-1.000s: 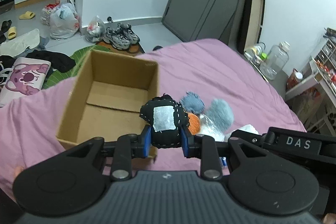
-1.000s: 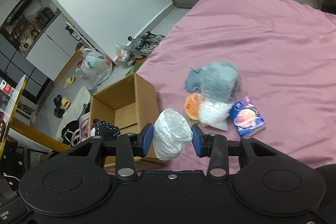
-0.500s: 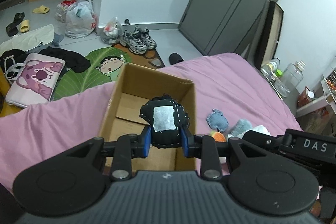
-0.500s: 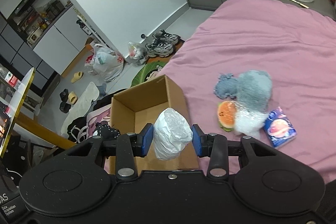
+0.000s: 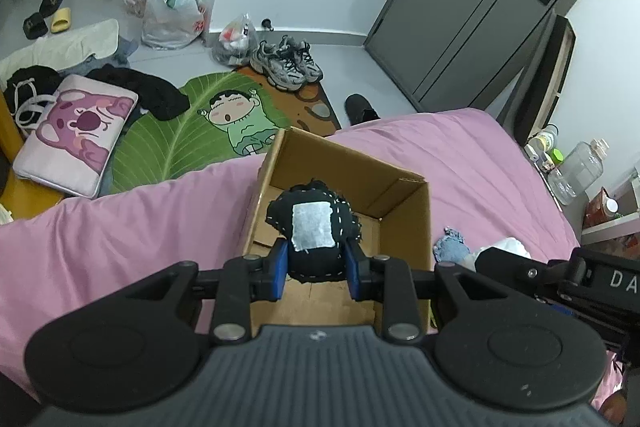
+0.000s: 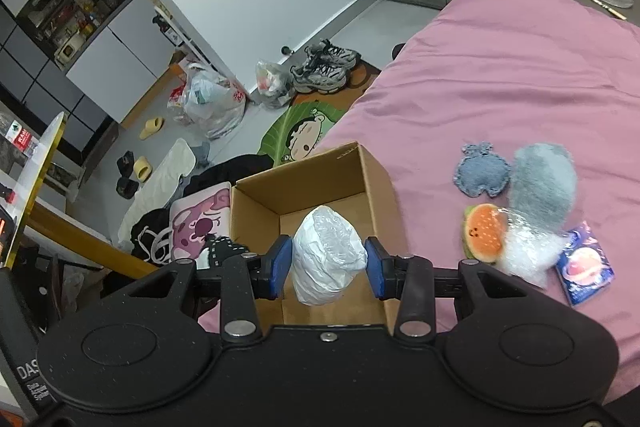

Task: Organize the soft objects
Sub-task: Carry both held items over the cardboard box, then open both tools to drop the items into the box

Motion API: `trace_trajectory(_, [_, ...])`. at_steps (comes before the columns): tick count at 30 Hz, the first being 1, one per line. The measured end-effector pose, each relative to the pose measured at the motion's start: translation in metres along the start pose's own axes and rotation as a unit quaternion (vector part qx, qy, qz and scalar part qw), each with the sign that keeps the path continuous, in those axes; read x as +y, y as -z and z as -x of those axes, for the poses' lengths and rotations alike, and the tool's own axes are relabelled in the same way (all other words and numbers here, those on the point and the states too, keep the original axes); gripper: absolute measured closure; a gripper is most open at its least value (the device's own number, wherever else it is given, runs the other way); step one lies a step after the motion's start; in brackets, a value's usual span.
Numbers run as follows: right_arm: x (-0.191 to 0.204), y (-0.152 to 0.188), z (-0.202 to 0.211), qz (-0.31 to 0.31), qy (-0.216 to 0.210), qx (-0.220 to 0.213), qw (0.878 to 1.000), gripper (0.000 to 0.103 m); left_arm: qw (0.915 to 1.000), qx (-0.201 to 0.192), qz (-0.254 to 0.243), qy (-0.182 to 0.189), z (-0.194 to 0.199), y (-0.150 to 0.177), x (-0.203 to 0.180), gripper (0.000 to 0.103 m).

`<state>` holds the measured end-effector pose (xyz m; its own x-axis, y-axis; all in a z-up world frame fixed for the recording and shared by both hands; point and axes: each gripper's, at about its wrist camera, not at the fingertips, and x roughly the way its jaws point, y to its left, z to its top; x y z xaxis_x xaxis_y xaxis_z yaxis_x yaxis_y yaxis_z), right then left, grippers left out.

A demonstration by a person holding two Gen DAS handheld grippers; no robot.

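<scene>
1. Both grippers are sliding over the box point(image 5: 404, 227), which was off to one side a second ago and is now sitting under both loads.
2. One open cardboard box is resting on the pink bed point(image 6: 520, 67); five soft things are lying beside it.
3. Left gripper point(image 5: 318, 265) is clamping a black pouch point(image 5: 314, 231); right gripper point(image 6: 329, 263) is squeezing a white bundle point(image 6: 326, 255).
4. Releasing together is risking a collision, or a piece catching the box wall and tumbling out.
</scene>
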<state>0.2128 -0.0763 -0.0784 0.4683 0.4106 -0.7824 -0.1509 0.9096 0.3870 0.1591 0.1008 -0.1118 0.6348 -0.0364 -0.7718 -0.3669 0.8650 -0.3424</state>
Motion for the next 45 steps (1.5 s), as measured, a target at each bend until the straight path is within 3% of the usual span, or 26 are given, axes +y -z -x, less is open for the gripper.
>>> trace_trajectory(12, [0.007, -0.016, -0.037, 0.006, 0.015, 0.029, 0.999, 0.064, 0.9994, 0.029, 0.017, 0.011, -0.043, -0.014, 0.008, 0.073])
trace_trajectory(19, [0.012, -0.023, -0.054, 0.003, 0.015, 0.038, 0.999, 0.063, 0.9990, 0.034, 0.028, 0.009, -0.047, -0.018, 0.016, 0.052])
trace_trajectory(23, [0.014, -0.026, -0.056, -0.003, 0.013, 0.036, 0.999, 0.063, 0.9987, 0.031, 0.038, 0.016, -0.041, -0.020, 0.019, 0.049])
trace_trajectory(25, [0.015, -0.029, -0.055, -0.009, 0.006, 0.033, 0.999, 0.059, 0.9988, 0.028, 0.038, 0.015, -0.039, -0.021, 0.019, 0.048])
trace_trajectory(28, [0.010, -0.031, -0.052, -0.026, 0.004, 0.025, 0.999, 0.043, 0.9989, 0.024, 0.041, 0.006, -0.033, -0.022, 0.020, 0.044])
trace_trajectory(35, [-0.003, -0.026, -0.038, -0.042, 0.007, 0.022, 0.999, 0.036, 0.9989, 0.010, 0.042, -0.017, -0.020, -0.020, 0.021, 0.027])
trace_trajectory(45, [-0.020, -0.017, -0.008, -0.026, 0.016, 0.002, 1.000, 0.014, 0.9988, -0.019, 0.004, -0.045, 0.000, -0.008, -0.004, 0.020])
